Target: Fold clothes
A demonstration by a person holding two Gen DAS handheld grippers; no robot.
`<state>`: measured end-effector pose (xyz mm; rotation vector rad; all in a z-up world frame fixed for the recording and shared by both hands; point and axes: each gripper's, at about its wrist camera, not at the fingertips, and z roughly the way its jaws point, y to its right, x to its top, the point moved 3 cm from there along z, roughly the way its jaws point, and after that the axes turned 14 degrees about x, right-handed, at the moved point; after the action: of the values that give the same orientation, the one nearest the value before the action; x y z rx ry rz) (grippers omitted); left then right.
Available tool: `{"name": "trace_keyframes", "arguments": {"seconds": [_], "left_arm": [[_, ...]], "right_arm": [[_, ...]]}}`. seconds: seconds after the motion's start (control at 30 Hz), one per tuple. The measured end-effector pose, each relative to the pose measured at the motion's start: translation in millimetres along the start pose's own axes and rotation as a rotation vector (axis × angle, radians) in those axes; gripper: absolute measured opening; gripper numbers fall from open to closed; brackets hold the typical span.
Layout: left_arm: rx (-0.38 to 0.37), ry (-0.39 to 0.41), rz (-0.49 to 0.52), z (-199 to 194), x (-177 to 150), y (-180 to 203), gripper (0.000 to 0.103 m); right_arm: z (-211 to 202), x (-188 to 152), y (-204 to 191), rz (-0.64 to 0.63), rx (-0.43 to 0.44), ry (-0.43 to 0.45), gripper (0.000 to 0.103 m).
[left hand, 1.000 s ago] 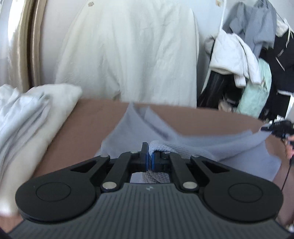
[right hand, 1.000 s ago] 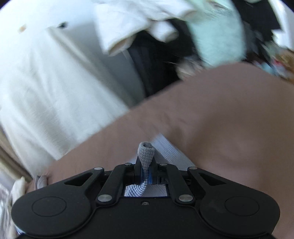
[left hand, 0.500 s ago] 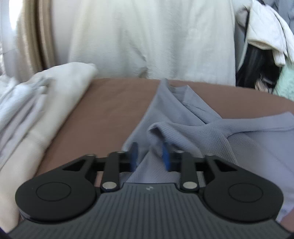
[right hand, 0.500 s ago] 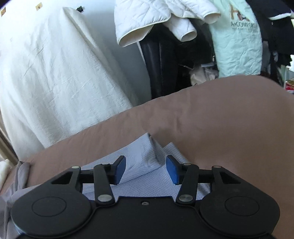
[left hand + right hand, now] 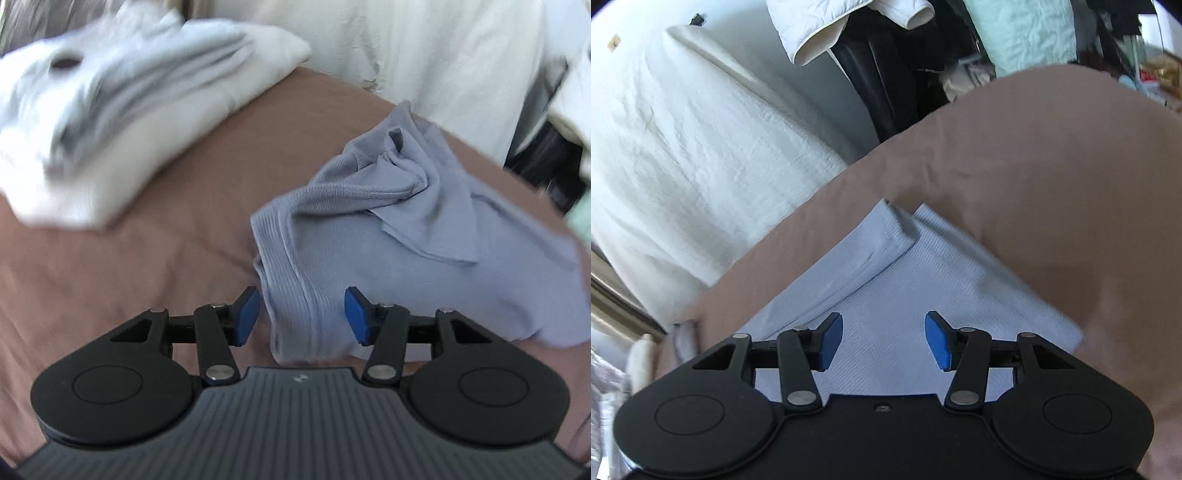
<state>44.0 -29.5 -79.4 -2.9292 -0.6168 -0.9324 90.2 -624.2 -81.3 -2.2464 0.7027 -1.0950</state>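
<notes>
Left gripper (image 5: 302, 316) wide apart, right gripper (image 5: 884, 339) too, both empty, low over blue-grey shirt (image 5: 399, 236) lying bunched on brown bed cover (image 5: 147, 266). Far left, blurry white folded clothes (image 5: 122, 110).

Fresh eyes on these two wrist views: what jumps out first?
The grey-blue garment lies partly folded and rumpled on the brown bedcover, right ahead of the left gripper, whose jaws stand open around its near edge. The right gripper hangs open too, over a flat stretch of the same fabric. To the left sits a blurred pile of white clothes.
</notes>
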Motion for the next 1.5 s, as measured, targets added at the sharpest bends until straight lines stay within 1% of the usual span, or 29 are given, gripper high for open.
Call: {"name": "trace_keyframes", "arguments": {"seconds": [0.07,0.2,0.3,0.33,0.37,0.43,0.53,0.57,0.6,0.67,0.77,0.83,0.9,0.93,0.97,1.0,1.03,1.07,1.1,1.17,1.2,1.23,1.27,1.3,1.37,1.4,1.43,1.47,1.5], "left_arm": [[-0.025,-0.027,-0.054,-2.7,-3.1,-8.7,0.050],[-0.085,-0.063,-0.131,-6.1,-19.4,-20.0,0.050],[-0.128,-0.081,-0.168,-3.1,-29.4,-23.0,0.050],[-0.136,-0.080,-0.175,-0.9,-29.5,-21.8,0.050],[-0.142,-0.078,-0.180,1.0,-29.4,-20.5,0.050],[-0.131,-0.052,-0.165,2.6,-28.1,-15.6,0.051],[-0.114,-0.014,-0.142,4.9,-26.0,-8.2,0.052],[-0.109,-0.001,-0.134,5.7,-25.4,-5.7,0.050],[-0.103,0.012,-0.124,6.4,-24.7,-2.9,0.050],[-0.088,0.038,-0.070,6.9,-23.6,6.5,0.050],[-0.084,0.050,-0.014,11.8,-23.0,18.5,0.050],[-0.073,0.052,0.008,18.8,-22.8,23.1,0.053],[-0.060,0.054,0.022,27.0,-22.6,25.8,0.052],[-0.054,0.055,0.030,31.1,-22.5,27.2,0.041],[-0.046,0.061,0.039,33.6,-22.1,28.3,0.022],[-0.032,0.098,0.060,26.3,-20.1,28.0,0.006],[-0.018,0.135,0.082,19.0,-18.0,27.6,0.005],[-0.006,0.173,0.100,10.4,-15.7,26.9,0.005],[-0.010,0.218,0.095,-5.0,-12.5,23.1,0.006],[-0.055,0.245,0.054,-30.8,-7.9,9.8,0.006],[-0.069,0.219,0.036,-33.1,-10.4,3.3,0.006],[-0.077,0.193,0.022,-34.1,-13.4,-2.5,0.006],[-0.046,0.165,0.038,-27.7,-19.8,-4.8,0.006],[-0.017,0.135,0.050,-21.0,-25.9,-6.9,0.006],[0.008,0.048,0.042,-3.2,-34.5,-8.4,0.006],[0.012,0.039,0.035,-0.2,-34.8,-8.3,0.006],[0.018,0.058,0.038,-2.7,-32.9,-7.5,0.006],[0.020,0.098,0.048,-10.6,-29.9,-6.1,0.006],[0.019,0.141,0.065,-21.4,-27.3,-4.0,0.006]], "right_arm": [[-10.8,-6.5,-3.5,-0.025,-0.026,0.003,0.055],[-41.2,-27.1,-1.5,-0.082,-0.134,-0.006,0.055],[-64.9,-38.9,12.8,-0.029,-0.181,-0.015,0.055],[-70.2,-39.6,18.0,0.011,-0.172,-0.009,0.055],[-73.2,-38.9,23.3,0.055,-0.146,-0.001,0.055],[-79.2,-37.3,33.8,0.145,-0.093,0.015,0.056],[-66.8,-40.1,49.6,0.265,-0.015,-0.014,0.057],[-60.0,-41.3,54.5,0.302,0.006,-0.030,0.057],[-53.2,-42.8,59.5,0.336,0.019,-0.043,0.057],[-42.3,-44.2,67.6,0.382,0.029,-0.048,0.057],[-29.6,-41.3,71.1,0.390,0.016,-0.033,0.057],[-22.0,-35.2,70.0,0.353,-0.005,-0.011,0.057],[-11.2,-24.6,58.7,0.210,-0.072,-0.008,0.058],[-3.6,-19.9,52.2,0.129,-0.104,-0.012,0.058],[5.2,-17.3,47.0,0.061,-0.129,-0.020,0.058],[11.6,-17.0,42.7,0.002,-0.150,-0.020,0.044],[16.1,-17.8,37.7,-0.061,-0.171,-0.013,0.006],[16.1,-17.8,29.2,-0.146,-0.197,0.014,0.004],[8.2,-16.8,16.2,-0.249,-0.227,0.070,0.003],[-16.5,-14.2,-18.4,-0.436,-0.285,0.194,0.002],[-24.1,-13.8,-29.5,-0.477,-0.303,0.212,0.002],[-27.7,-13.7,-33.2,-0.478,-0.316,0.201,0.002],[-31.4,-13.6,-37.0,-0.479,-0.330,0.190,0.002],[-31.8,-14.2,-34.8,-0.461,-0.345,0.161,0.003],[-22.5,-18.6,-9.1,-0.340,-0.374,0.057,0.003],[-20.8,-20.7,3.5,-0.265,-0.368,0.036,0.003],[-19.1,-22.9,16.0,-0.191,-0.361,0.015,0.003],[-20.6,-22.6,21.5,-0.149,-0.348,0.017,0.003],[-27.8,-20.1,14.5,-0.164,-0.333,0.043,0.003]]}}
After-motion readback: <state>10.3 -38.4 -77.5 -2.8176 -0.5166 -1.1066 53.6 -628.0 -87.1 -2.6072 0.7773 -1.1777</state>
